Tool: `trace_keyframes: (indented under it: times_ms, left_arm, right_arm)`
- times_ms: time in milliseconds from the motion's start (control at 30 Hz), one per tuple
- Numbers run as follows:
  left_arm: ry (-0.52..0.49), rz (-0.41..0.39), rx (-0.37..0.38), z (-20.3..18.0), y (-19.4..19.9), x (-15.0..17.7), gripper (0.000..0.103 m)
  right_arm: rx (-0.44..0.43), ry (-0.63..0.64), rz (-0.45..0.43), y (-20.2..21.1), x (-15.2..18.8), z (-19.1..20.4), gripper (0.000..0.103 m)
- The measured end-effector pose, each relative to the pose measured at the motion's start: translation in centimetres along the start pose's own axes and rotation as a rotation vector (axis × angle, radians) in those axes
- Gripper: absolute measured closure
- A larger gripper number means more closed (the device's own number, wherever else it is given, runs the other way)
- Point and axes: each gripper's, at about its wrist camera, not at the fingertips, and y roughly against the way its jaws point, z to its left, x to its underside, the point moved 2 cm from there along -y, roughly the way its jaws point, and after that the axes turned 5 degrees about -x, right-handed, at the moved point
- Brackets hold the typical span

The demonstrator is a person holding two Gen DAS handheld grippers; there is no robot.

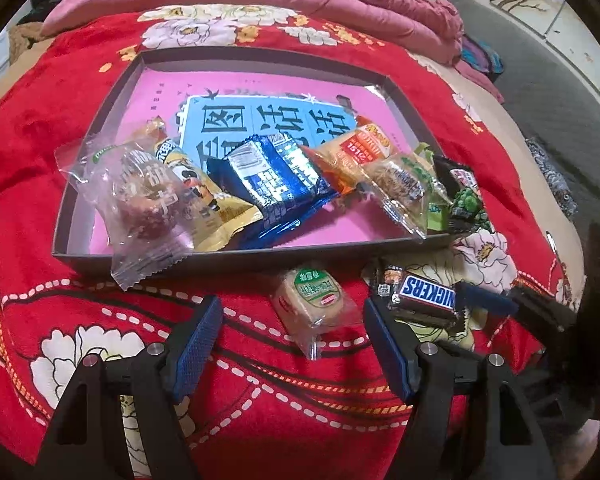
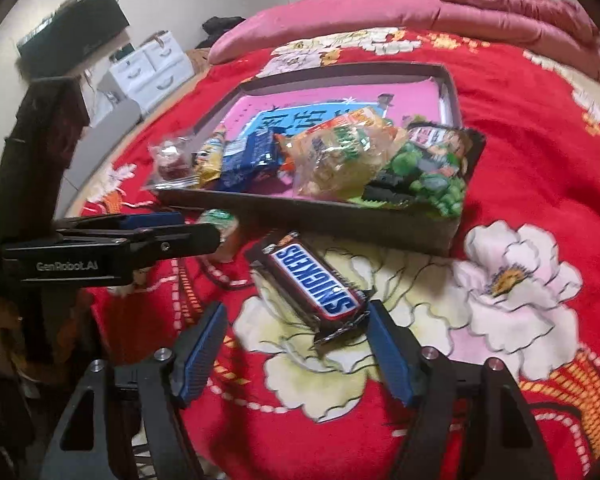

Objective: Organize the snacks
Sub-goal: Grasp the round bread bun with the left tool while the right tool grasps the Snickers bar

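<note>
Taken left to right from the grey tray [image 1: 236, 258] on the bed's red floral blanket [image 1: 32, 128].

Inside the tray, 6 or so packets heaped along its near wall: a clear-wrapped cake [image 1: 140, 196] hanging over the near-left corner, a yellow packet [image 1: 208, 200], a blue foil pack [image 1: 272, 180], an orange pack [image 1: 356, 152], a clear pack with a green label [image 1: 400, 184], a dark pea packet [image 1: 464, 200] at the near-right corner. All light and crinkly, probably slippery on the film.

Just outside the near wall, 2 snacks not yet stowed. Pale wrapped pastry [image 1: 312, 300]: likely soft and crumbly, best pinched gently across its flat sides, not by the loose seal. Left tongs [image 1: 294, 326] wide apart, empty, hovering around its near end without pressing.

Right of the pastry, the Snickers bar [image 2: 316, 280]: firm, small, glossy wrapper likely to slide. Best taken across the short width mid-bar, not by the crimped end. Right tongs [image 2: 296, 330] open, nothing gripped, straddling the bar's near end, right pad close beside the crimp.
</note>
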Motion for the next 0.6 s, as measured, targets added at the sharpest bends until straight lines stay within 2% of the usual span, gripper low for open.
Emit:
trace_keyframes:
  times_ms: [67, 167, 267, 367, 600]
  left_arm:
    - [0.002, 0.003, 0.001, 0.0, -0.2, -0.1, 0.029]
    - [-0.001, 0.006, -0.006, -0.1, -0.5, -0.3, 0.029]
    - [-0.001, 0.013, -0.01, -0.3, -0.9, -0.4, 0.029]
    - [0.003, 0.023, -0.013, -0.3, -1.3, -0.5, 0.029]
    - [0.029, 0.027, -0.005, 0.0, -1.7, -0.7, 0.029]
  right_arm:
    - [0.05, 0.014, -0.015, 0.1, -0.2, -0.3, 0.034]
    - [0.07, 0.063, -0.003, -0.6, -0.4, 0.0, 0.035]
    - [0.073, 0.138, 0.024, -1.6, -0.4, 1.1, 0.042]
    - [0.083, 0.183, 0.033, -2.4, -0.4, 1.7, 0.055]
    - [0.039, 0.215, 0.041, -3.4, -0.7, 2.8, 0.068]
